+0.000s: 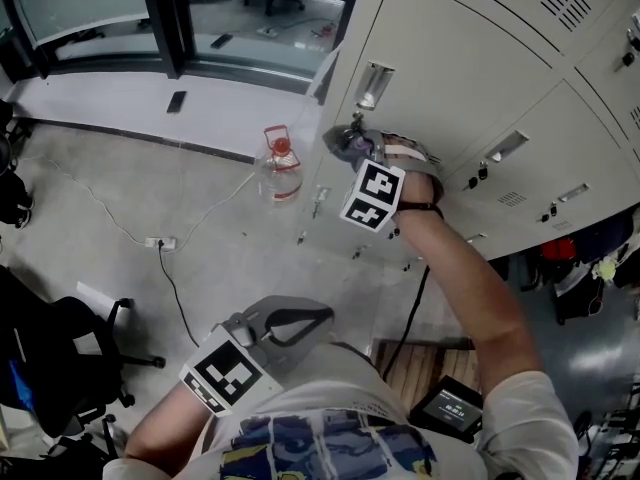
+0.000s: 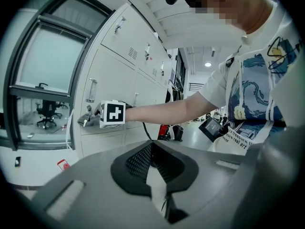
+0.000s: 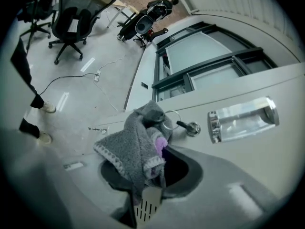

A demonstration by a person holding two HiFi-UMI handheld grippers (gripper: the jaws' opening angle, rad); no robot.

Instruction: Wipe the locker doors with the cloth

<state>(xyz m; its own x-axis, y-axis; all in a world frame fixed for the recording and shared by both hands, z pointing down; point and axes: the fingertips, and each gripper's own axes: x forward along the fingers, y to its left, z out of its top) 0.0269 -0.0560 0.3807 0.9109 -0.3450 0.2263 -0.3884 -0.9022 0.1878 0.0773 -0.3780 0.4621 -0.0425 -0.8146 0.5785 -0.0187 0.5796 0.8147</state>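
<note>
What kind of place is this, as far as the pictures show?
Probably a workplace locker area: a row of grey metal lockers, an office chair, and a large window beside them. The right gripper holds a cloth.

Your right gripper (image 1: 348,146), with the cloth (image 3: 136,147) bunched in it, was up against the locker door (image 1: 450,63). A key (image 3: 187,126) and its ring jutted out just beside the cloth, with the recessed handle (image 3: 243,118) close by. Flat, bare door panel stretched far and right. A water bottle (image 1: 281,168) stood on the floor left of the lockers.
</note>
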